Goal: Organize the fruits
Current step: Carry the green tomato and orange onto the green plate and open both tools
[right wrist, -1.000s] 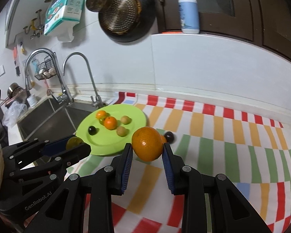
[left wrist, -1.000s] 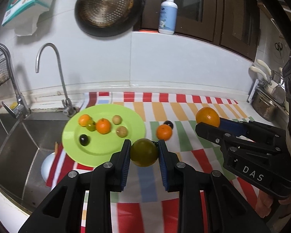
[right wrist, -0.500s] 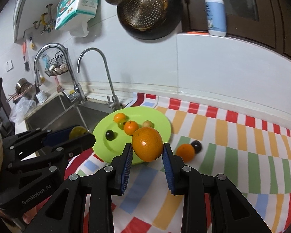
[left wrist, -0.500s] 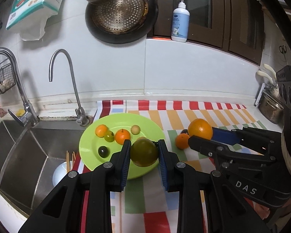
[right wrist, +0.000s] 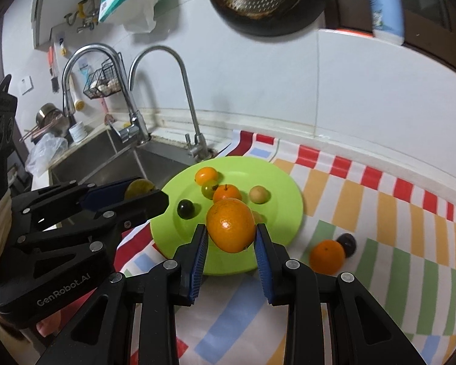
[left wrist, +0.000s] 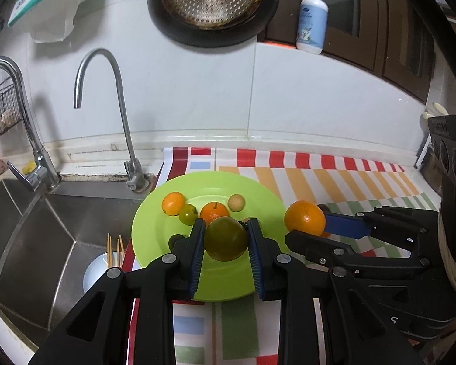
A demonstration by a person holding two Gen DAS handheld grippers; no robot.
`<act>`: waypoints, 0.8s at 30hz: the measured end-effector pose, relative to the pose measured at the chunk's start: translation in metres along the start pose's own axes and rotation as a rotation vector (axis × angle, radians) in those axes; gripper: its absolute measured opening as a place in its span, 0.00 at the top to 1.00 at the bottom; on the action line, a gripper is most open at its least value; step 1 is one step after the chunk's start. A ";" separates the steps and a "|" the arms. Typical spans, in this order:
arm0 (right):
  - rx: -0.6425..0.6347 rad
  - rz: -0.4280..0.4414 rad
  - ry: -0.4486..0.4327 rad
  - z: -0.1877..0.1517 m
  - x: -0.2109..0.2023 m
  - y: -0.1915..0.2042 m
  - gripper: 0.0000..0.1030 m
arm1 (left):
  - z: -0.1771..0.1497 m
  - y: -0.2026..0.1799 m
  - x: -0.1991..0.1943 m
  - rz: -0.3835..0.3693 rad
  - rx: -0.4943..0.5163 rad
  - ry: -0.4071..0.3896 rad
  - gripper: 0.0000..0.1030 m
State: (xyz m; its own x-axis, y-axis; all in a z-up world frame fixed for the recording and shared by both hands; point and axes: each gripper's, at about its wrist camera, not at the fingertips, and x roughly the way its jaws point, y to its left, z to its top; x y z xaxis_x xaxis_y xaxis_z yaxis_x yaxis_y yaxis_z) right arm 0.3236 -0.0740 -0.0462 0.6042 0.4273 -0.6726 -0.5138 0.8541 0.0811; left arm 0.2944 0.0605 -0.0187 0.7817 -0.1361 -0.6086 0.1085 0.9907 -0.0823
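Observation:
My left gripper is shut on a dark green round fruit, held over the near part of the green plate. My right gripper is shut on a large orange, held above the plate's front edge. The plate holds several small fruits: a small orange, a green fruit, a stemmed orange, a pale fruit and a dark one. An orange and a dark fruit lie on the striped cloth right of the plate.
A steel sink lies left of the plate, with a bowl and chopsticks in it and two taps behind. The striped cloth covers the counter to the right. A pan and soap bottle are on the wall.
Both grippers have moved forward and left towards the plate, each keeping its fruit. The plate now sits right under the left gripper's fruit.

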 end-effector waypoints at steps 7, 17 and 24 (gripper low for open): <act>0.003 0.015 0.046 0.001 0.030 -0.005 0.69 | -0.004 0.012 0.025 0.001 0.005 0.045 0.73; -0.003 0.022 0.106 -0.002 0.062 -0.006 0.69 | -0.010 0.025 0.049 -0.005 -0.005 0.098 0.73; -0.002 0.027 0.113 0.000 0.071 -0.009 0.68 | -0.008 0.031 0.049 0.015 0.002 0.093 0.64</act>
State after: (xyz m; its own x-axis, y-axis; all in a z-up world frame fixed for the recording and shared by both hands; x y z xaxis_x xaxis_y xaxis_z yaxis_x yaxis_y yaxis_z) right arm 0.3714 -0.0506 -0.0946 0.5173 0.4138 -0.7491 -0.5301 0.8421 0.0991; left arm 0.3312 0.0845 -0.0578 0.7232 -0.1208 -0.6800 0.0987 0.9926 -0.0713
